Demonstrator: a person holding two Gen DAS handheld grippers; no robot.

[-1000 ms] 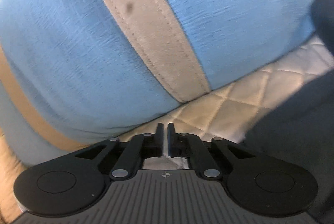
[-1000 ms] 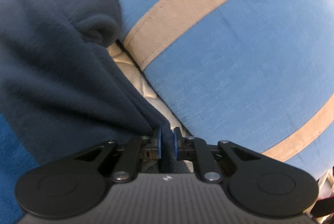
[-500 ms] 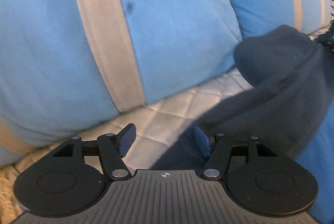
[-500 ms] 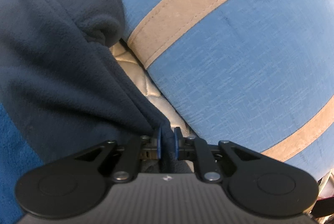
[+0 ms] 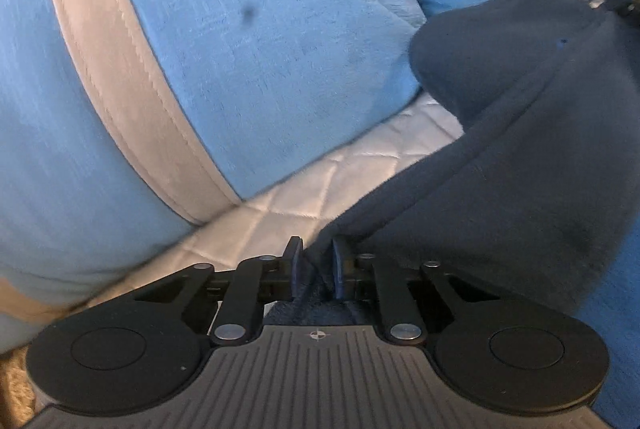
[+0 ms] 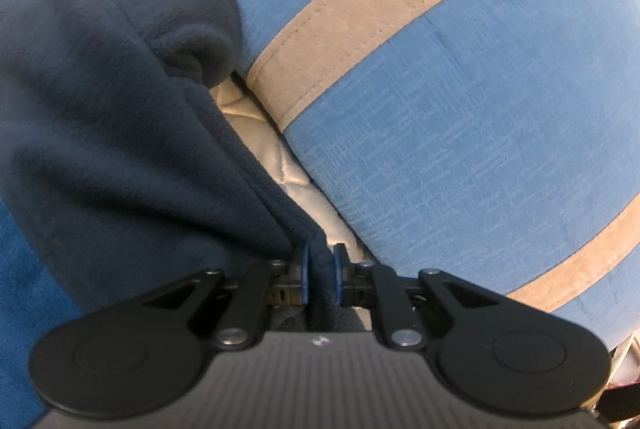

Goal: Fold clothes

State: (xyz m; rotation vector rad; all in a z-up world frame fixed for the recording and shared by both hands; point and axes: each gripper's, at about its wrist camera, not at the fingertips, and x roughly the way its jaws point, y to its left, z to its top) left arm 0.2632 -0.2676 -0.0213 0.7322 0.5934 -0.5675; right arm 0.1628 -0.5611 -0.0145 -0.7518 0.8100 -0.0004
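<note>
The left gripper is closed on an edge of the fleece, a dark navy garment whose cloth bunches between the two pads and runs back under the gripper body. From the pinch the fleece rises to the right in a broad fold, and a rounded lump of it sits higher up, touching the blue pillow. That pillow fills the upper left of the left wrist view; a beige stripe crosses it, and a small dark spot marks the blue cloth. Below the pillow a strip of white quilted mattress shows, running between pillow and fleece. A brighter blue panel of cloth shows at the far right, under the navy part.

The right gripper is also clamped on the fleece, its blue pads squeezing a thick hem. Here the garment spreads to the left, with a rolled bulge near the top resting against the pillow. The mattress is visible only as a narrow wedge between them. A brighter blue part of the cloth lies at the lower left. The pillow's beige stripe slants across the upper right, and a second stripe crosses lower right.
</note>
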